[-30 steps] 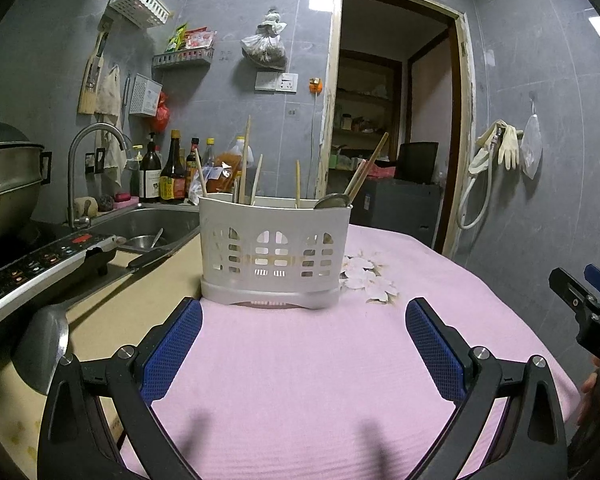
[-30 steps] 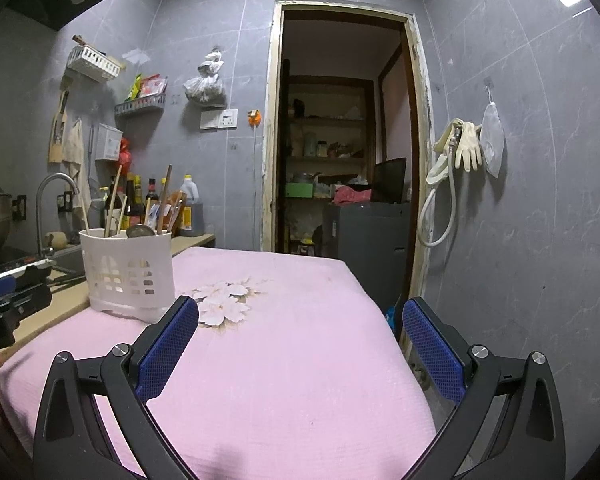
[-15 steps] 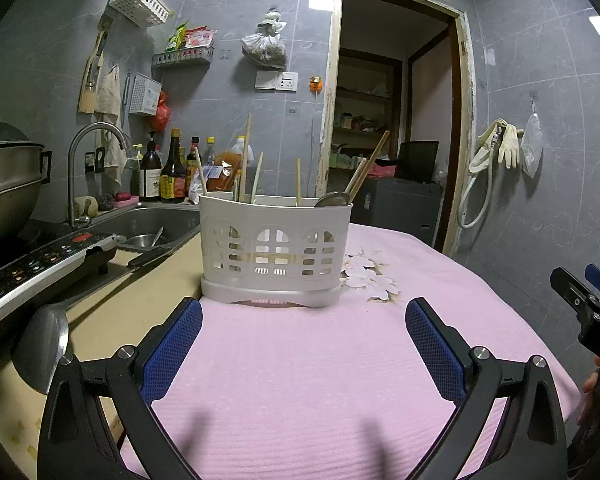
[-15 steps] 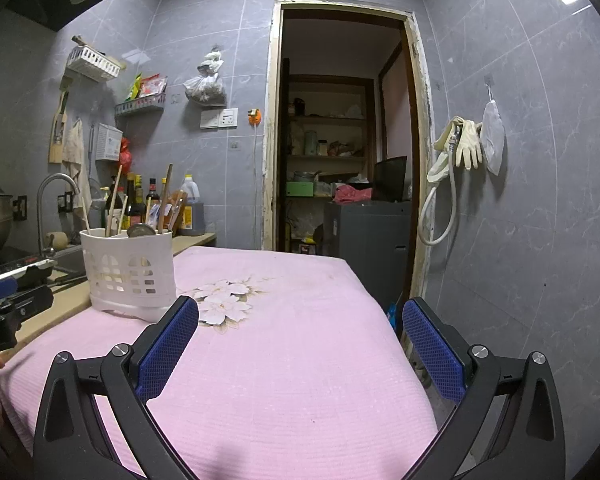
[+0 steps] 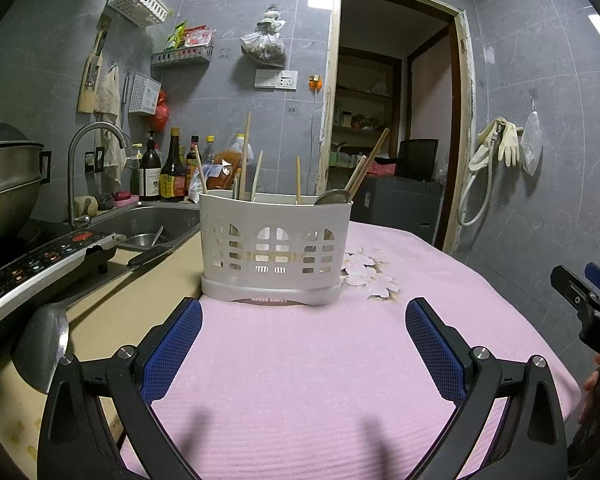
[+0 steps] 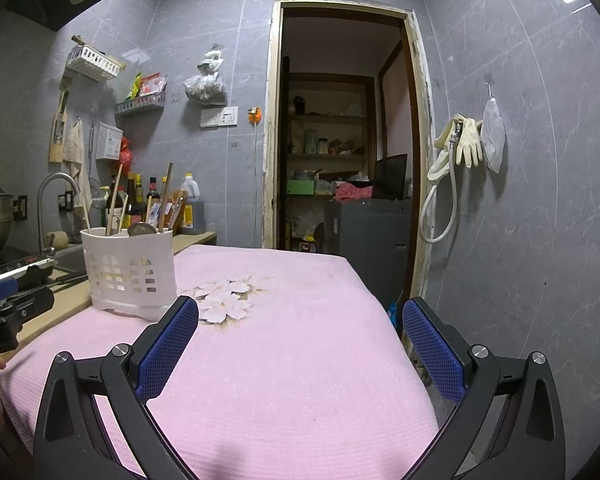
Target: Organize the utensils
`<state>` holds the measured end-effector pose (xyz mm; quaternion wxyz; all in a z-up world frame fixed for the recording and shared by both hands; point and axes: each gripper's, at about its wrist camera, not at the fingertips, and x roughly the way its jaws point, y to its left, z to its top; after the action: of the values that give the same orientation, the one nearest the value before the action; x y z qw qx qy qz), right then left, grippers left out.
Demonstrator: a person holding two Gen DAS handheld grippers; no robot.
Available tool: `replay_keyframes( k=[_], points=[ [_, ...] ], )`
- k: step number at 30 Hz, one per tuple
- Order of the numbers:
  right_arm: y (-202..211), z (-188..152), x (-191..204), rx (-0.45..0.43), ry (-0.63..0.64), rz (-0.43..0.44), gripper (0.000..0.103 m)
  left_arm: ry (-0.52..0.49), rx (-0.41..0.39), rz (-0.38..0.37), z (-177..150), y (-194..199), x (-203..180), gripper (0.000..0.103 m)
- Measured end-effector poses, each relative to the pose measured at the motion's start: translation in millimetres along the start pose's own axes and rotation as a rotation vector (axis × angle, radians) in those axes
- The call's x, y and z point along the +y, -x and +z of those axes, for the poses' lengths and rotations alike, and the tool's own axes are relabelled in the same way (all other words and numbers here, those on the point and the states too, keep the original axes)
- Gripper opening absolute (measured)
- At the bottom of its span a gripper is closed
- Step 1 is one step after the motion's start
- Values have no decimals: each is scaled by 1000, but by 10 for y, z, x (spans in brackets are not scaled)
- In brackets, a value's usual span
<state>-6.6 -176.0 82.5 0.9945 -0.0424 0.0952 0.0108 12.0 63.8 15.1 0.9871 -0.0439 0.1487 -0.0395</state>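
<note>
On my left wrist camera, the left gripper [image 5: 304,344] hangs over the pink cloth [image 5: 300,380] with its blue-padded fingers [image 5: 172,348] spread wide and nothing between them. Straight ahead, past the fingertips, the white utensil holder [image 5: 275,250] stands upright on the cloth at its far left edge, just beside the beige counter [image 5: 140,304]. Several chopsticks [image 5: 244,156] stick up out of it at different tilts, and a metal spoon [image 5: 332,197] rests with its bowl at the rim on the right side. I cannot tell which compartments they sit in. A printed flower [image 5: 370,276] lies on the cloth just right of the holder. A ladle [image 5: 40,346] lies on the counter at my left, near the stove panel [image 5: 40,258], with the sink [image 5: 148,224] behind. The right gripper [image 5: 588,300] shows at the far right edge.

On my right wrist camera, the right gripper [image 6: 300,340] is also spread wide and empty above the cloth [image 6: 280,360]. The utensil holder [image 6: 128,272] stands well to the left of it, with chopsticks [image 6: 114,200] and the spoon [image 6: 142,229] rising from the top. The left gripper [image 6: 8,308] pokes in at the left edge; from here I cannot tell how its fingers stand.
</note>
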Motion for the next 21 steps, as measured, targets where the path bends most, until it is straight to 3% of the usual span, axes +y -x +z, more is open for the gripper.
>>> replay_keyframes(
  k=[21],
  points=[
    [6,5,21,1,-2,-1,103,0,2,-1,-15,-7,16,100]
  ],
)
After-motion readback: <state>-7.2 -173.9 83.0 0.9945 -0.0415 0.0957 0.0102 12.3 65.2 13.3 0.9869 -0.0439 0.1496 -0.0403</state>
